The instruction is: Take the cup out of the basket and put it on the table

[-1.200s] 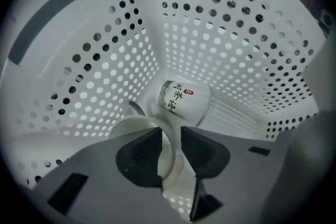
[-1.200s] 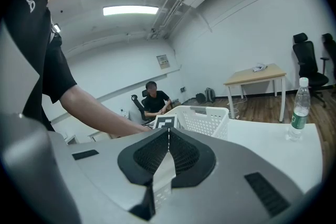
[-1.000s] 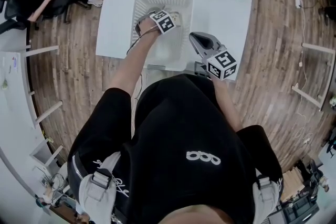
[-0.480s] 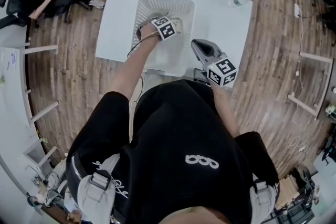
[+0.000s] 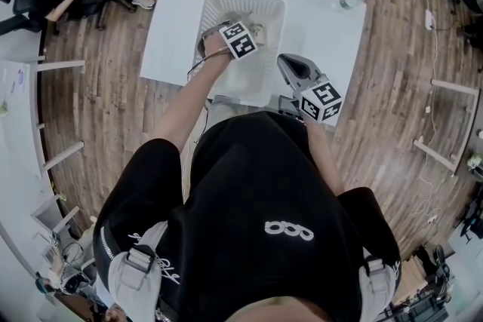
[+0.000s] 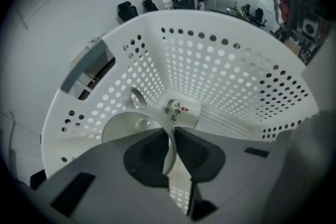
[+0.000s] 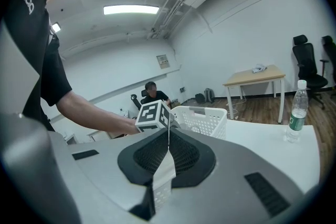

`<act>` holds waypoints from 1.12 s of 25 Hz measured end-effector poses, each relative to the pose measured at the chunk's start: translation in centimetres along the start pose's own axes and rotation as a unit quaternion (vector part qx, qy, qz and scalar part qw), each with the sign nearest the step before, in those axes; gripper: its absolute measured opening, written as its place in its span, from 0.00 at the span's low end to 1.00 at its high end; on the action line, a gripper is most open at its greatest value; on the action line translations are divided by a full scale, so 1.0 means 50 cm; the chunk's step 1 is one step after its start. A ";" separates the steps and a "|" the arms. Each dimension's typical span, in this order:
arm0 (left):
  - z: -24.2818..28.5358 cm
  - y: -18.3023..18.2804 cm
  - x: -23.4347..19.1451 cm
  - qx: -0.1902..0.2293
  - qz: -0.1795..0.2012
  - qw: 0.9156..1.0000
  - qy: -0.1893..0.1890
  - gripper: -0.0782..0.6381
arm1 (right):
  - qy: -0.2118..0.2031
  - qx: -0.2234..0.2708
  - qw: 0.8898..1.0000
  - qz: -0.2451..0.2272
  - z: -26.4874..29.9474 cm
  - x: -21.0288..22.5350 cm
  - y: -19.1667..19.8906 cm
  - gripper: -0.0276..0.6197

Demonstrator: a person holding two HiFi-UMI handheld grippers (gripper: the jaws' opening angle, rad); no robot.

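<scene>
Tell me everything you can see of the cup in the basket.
The cup is a white, glossy mug, ceramic by its look, with a loop handle on its far side. Its mouth faces the left gripper view, showing an empty inside. It is inside the perforated white basket. The left hand-held gripper, whose jaws have just been closing, pinches its wall at the rim, one pad inside, one outside. A small printed container lies just behind it.

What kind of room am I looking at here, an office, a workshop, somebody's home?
Most likely an open office or lab room. Black office chairs stand near a wooden desk, a long ceiling light runs overhead, and the white table stands on wood-plank flooring.
</scene>
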State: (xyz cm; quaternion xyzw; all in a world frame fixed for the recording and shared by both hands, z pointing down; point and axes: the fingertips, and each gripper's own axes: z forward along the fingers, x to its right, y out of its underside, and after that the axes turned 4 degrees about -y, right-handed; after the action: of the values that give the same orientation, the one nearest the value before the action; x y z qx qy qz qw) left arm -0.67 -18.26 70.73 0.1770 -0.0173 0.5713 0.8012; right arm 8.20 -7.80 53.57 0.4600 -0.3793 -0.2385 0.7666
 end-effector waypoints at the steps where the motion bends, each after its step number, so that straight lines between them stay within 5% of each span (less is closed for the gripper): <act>1: -0.020 -0.008 -0.004 0.012 -0.006 1.000 -0.005 0.17 | 0.000 0.002 1.000 -0.001 0.000 0.000 -0.003 0.08; 11: -0.270 -0.061 -0.040 0.151 -0.061 0.984 -0.069 0.17 | 0.007 0.014 1.000 -0.010 -0.007 0.004 -0.023 0.08; 16: -0.395 -0.063 -0.046 0.215 -0.094 0.967 -0.099 0.17 | 0.007 0.018 1.000 -0.016 -0.012 -0.002 -0.035 0.08; 22: -0.526 -0.056 -0.033 0.292 -0.149 0.937 -0.121 0.17 | 0.000 0.028 0.999 -0.032 -0.021 -0.021 -0.072 0.08; 28: -0.574 -0.031 -0.025 0.309 -0.174 0.924 -0.139 0.17 | -0.017 0.037 0.998 -0.052 -0.013 -0.052 -0.115 0.08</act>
State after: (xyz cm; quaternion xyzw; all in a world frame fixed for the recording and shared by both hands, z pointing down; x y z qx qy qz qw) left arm -4.66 -11.12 43.16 0.4939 0.0804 0.3695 0.7830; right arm 7.07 -8.26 47.36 0.5033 -0.3763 -0.2712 0.7291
